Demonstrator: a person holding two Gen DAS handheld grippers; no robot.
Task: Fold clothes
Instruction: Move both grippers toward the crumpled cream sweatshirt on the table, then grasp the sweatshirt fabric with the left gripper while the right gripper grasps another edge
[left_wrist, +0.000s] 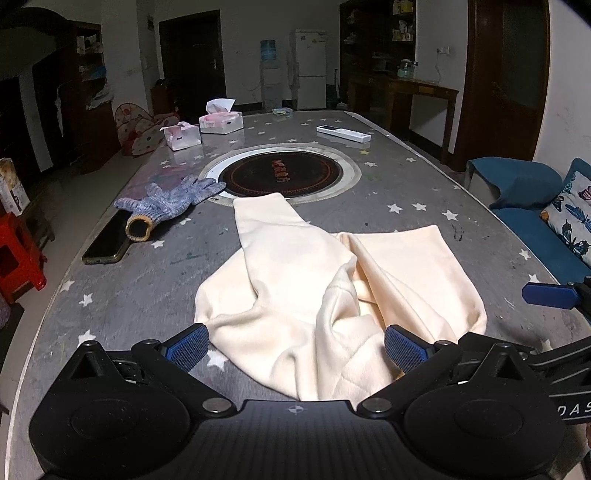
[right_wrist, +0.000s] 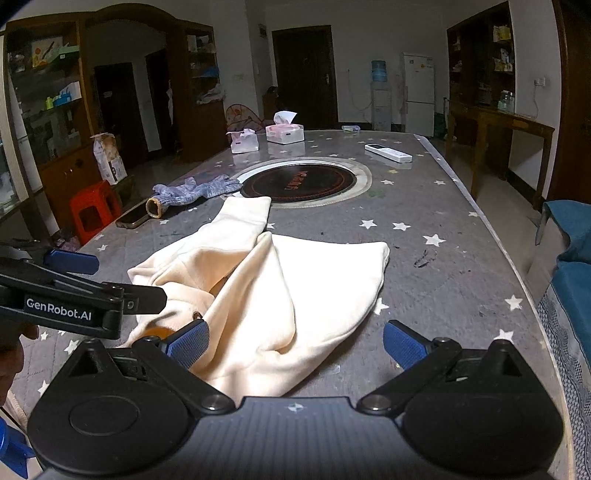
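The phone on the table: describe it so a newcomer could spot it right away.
Start at the round black cooktop set into the grey star-patterned table, then look toward the table's left edge. Beside the blue-grey knitted glove lies the phone, partly under the glove's cuff. It is the only flat, dark, glossy slab there.

The left gripper (left_wrist: 295, 349) and the right gripper (right_wrist: 295, 345) both hold their blue-padded fingers (left_wrist: 186, 347) spread wide, nothing pinched between them, side by side.
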